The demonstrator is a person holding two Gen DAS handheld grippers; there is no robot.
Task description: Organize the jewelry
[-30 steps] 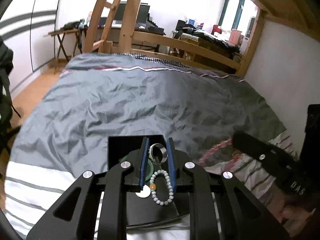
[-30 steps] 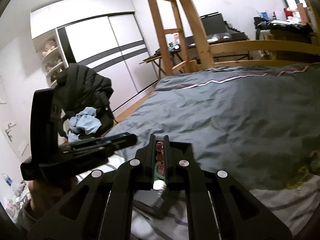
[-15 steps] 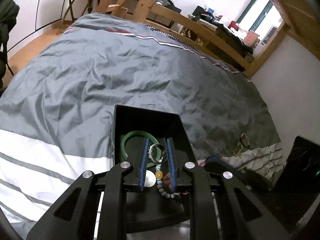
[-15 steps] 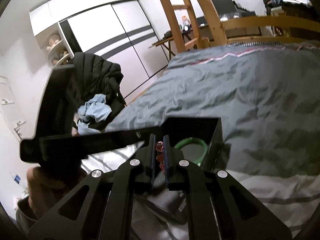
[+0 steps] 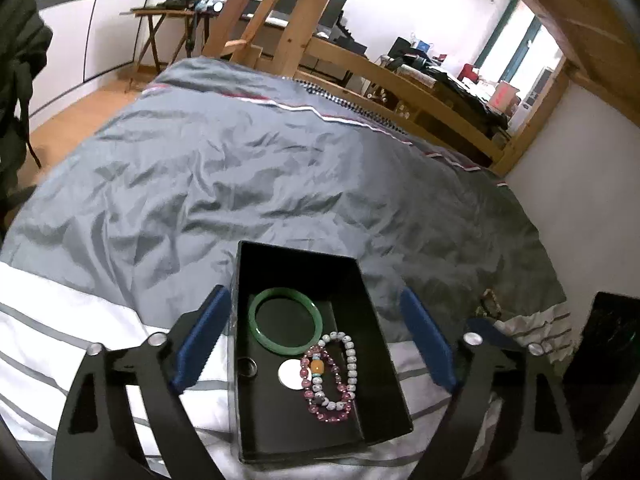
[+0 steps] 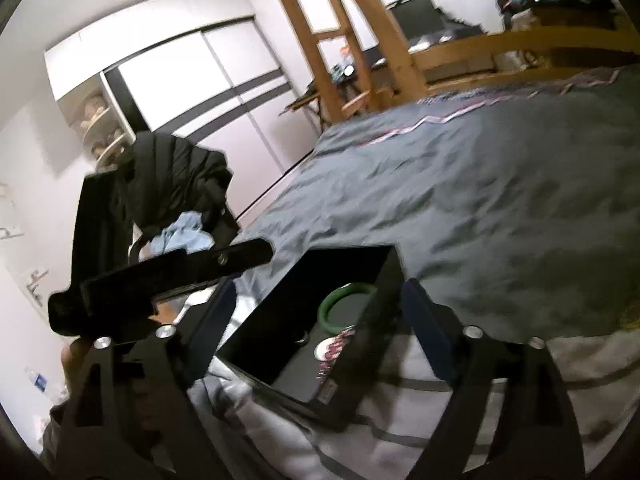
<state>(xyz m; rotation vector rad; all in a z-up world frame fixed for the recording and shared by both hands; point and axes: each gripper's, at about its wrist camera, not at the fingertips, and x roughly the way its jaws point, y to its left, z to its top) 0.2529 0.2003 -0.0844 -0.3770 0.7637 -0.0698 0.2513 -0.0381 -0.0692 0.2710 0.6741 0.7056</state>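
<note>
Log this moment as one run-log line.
left gripper: opening, nothing between pads | right gripper: opening, nothing between pads | black box: green bangle, pink bead bracelet, pale bead bracelet, ring inside

From my remote station I can read no text, label, brand, number or sign in either wrist view. The white round tag [image 5: 291, 374] on the floor of the black box [image 5: 300, 256] shows no print that I can resolve. The small blue-and-white packet [image 6: 40, 381] at the lower left edge of the right wrist view is too small to read. The boxes and papers on the far desk [image 5: 472, 92] are blurred, and the marks on the left wall [image 6: 36, 284] form no characters I can make out.
</note>
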